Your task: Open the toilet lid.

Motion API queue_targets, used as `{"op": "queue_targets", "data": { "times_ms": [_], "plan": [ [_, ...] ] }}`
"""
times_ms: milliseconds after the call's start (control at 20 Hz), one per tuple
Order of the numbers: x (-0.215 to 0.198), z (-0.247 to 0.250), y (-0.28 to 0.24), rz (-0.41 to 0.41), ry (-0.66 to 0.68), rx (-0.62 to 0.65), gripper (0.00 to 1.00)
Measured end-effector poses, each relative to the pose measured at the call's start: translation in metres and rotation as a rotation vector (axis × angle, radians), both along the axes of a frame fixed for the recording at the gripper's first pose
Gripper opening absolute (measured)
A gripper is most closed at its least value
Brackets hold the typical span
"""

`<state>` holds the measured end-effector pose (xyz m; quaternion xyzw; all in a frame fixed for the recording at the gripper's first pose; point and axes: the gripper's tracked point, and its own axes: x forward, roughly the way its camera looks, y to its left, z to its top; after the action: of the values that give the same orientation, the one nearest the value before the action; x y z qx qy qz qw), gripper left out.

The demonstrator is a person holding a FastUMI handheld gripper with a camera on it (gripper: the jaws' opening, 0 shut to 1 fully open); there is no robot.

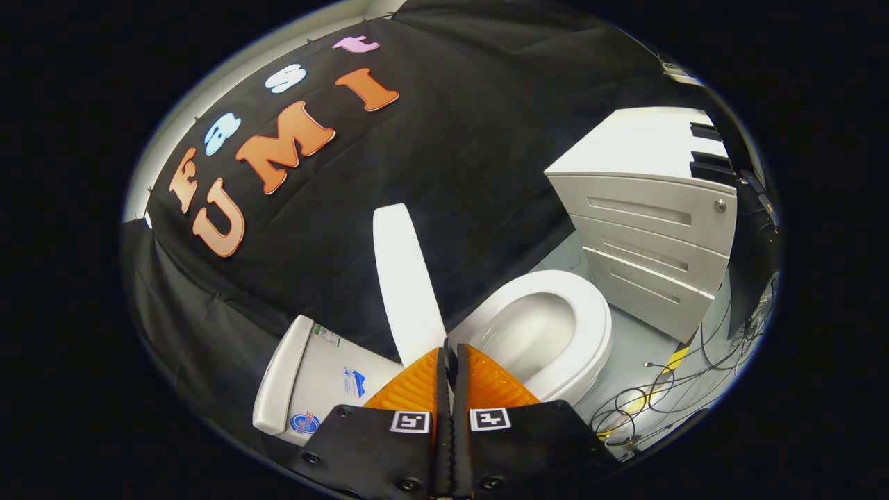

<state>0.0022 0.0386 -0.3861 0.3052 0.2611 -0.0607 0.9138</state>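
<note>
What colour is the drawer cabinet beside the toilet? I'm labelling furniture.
Light grey, seen in the gripper view: drawer cabinet.

1. Well beyond the fingers and off to their right, we see a white drawer cabinet (pixel 653 243).
2. Right of the fingers, we see loose cables (pixel 667 389) on the floor (pixel 625 347).

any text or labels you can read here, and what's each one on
No text is readable.
Tank: three stickers, print too small to read.
Gripper, fingers together at the raised lid: two square coded markers, no words.
Cabinet: no text seen.
</note>
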Motion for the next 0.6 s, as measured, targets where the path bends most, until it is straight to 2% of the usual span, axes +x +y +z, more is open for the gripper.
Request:
{"op": "queue_targets", "data": {
  "times_ms": [400,600],
  "plan": [
    [-0.002,0.032,0.065,0.122,-0.031,-0.142,0.07],
    [-0.002,0.04,0.093,0.154,-0.049,-0.201,0.07]
  ]
}}
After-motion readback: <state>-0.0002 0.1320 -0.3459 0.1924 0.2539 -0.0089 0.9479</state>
